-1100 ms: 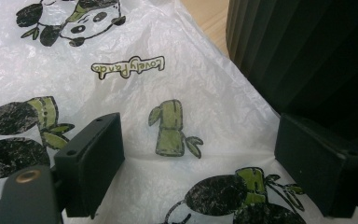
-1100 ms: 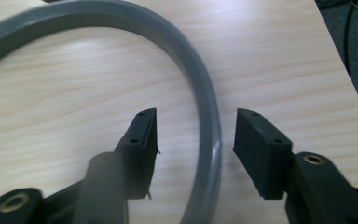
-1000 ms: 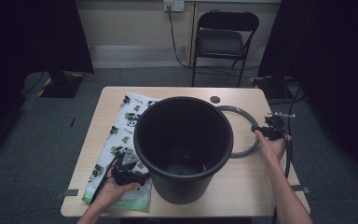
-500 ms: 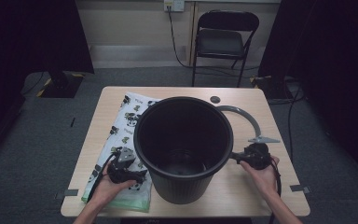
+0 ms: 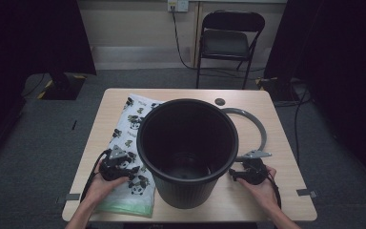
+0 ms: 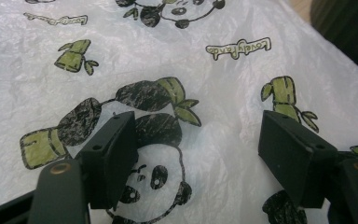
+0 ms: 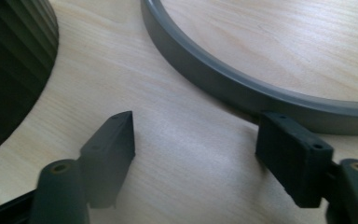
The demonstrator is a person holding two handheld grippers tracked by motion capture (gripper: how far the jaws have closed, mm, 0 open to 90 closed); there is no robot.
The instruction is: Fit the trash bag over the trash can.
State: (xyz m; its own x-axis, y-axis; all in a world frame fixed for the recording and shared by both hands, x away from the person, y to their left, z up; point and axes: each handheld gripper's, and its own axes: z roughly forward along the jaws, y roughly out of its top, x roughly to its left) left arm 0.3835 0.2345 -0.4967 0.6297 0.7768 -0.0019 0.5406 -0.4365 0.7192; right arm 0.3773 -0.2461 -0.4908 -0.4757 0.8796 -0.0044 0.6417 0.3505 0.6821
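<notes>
A tall black bin (image 5: 187, 148) stands upright in the middle of the wooden table (image 5: 267, 205). To its left lies a flat white plastic bag with a panda print (image 5: 128, 119). My left gripper (image 5: 132, 169) hovers low over that bag, near its front end. In the left gripper view the left gripper (image 6: 198, 135) is open above a panda on the bag (image 6: 168, 56), holding nothing. A grey ring (image 5: 259, 129) lies right of the bin. My right gripper (image 5: 234, 174) rests by the bin's base. In the right gripper view the right gripper (image 7: 196, 135) is open over bare wood, the ring (image 7: 242, 88) just ahead.
The bin's ribbed wall (image 7: 14, 56) rises close at the left of the right gripper view. A small dark disc (image 5: 219, 101) sits in the tabletop at the back. A folding chair (image 5: 228, 43) stands beyond the table, with cables on the floor to the right.
The right gripper has come back from the ring's right side toward the table's front, ending beside the bin's base. The left gripper has shifted slightly over the bag.
</notes>
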